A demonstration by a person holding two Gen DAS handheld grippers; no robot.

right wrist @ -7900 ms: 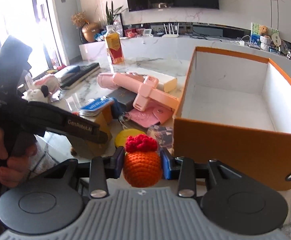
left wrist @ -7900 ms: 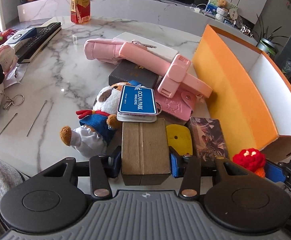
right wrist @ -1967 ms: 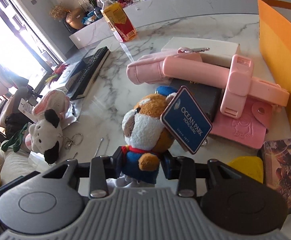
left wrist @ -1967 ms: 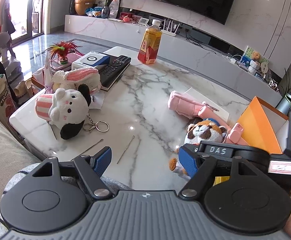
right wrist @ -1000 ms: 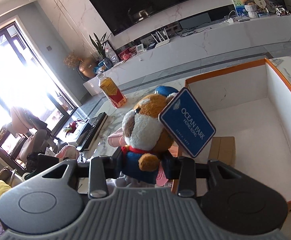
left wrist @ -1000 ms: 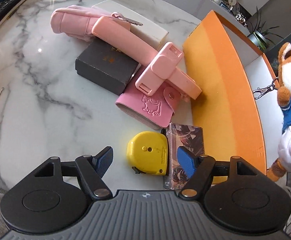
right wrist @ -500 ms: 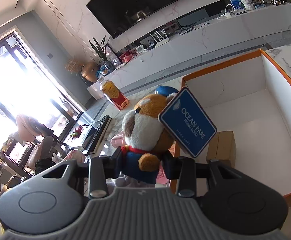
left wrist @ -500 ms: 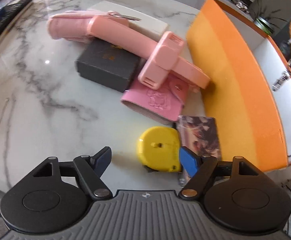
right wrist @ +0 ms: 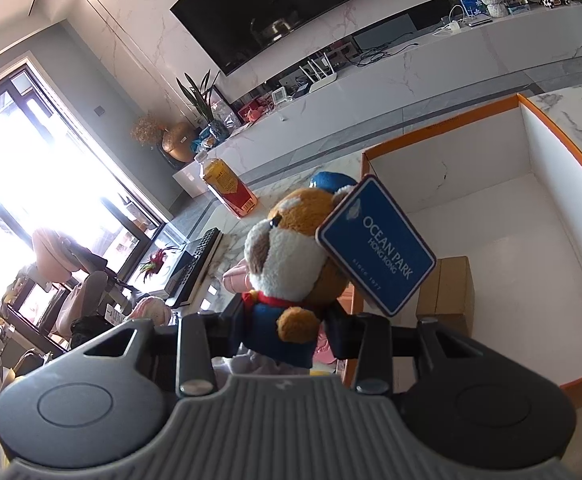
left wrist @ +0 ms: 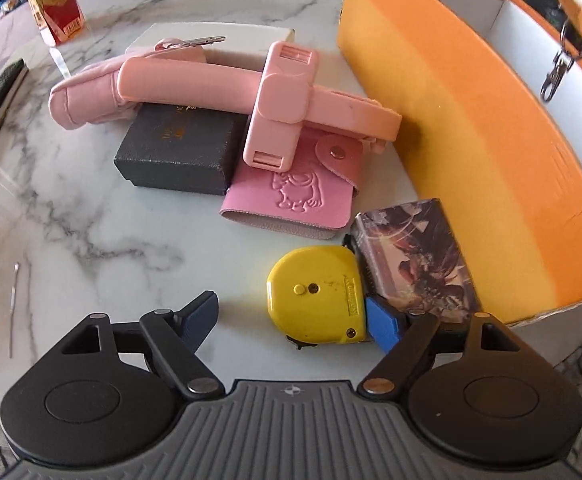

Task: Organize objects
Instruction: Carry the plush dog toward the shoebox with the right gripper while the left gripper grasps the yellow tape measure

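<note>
My left gripper [left wrist: 291,318] points down at the marble table, its jaws opening around a yellow tape measure [left wrist: 315,294]; the right pad is beside its edge, the left pad stands well apart. A patterned card box [left wrist: 415,256] lies just right of it, against the orange box [left wrist: 463,132]. My right gripper [right wrist: 287,330] is shut on a plush dog [right wrist: 291,252] with a blue Ocean Park tag [right wrist: 377,246], held in the air beside the orange box [right wrist: 563,216]. A brown cardboard box [right wrist: 447,286] lies inside.
Behind the tape measure lie a pink wallet [left wrist: 295,196], a black box [left wrist: 179,148], a pink folding holder [left wrist: 275,96], a pink pouch [left wrist: 87,94] and a white box [left wrist: 211,36]. A drink bottle [left wrist: 53,4] stands at the far left. Thin metal needles [left wrist: 13,300] lie near the left edge.
My left gripper has shifted and rolled so the tape measure now sits between its jaws, which have widened. The right gripper still holds the plush dog in about the same place.
</note>
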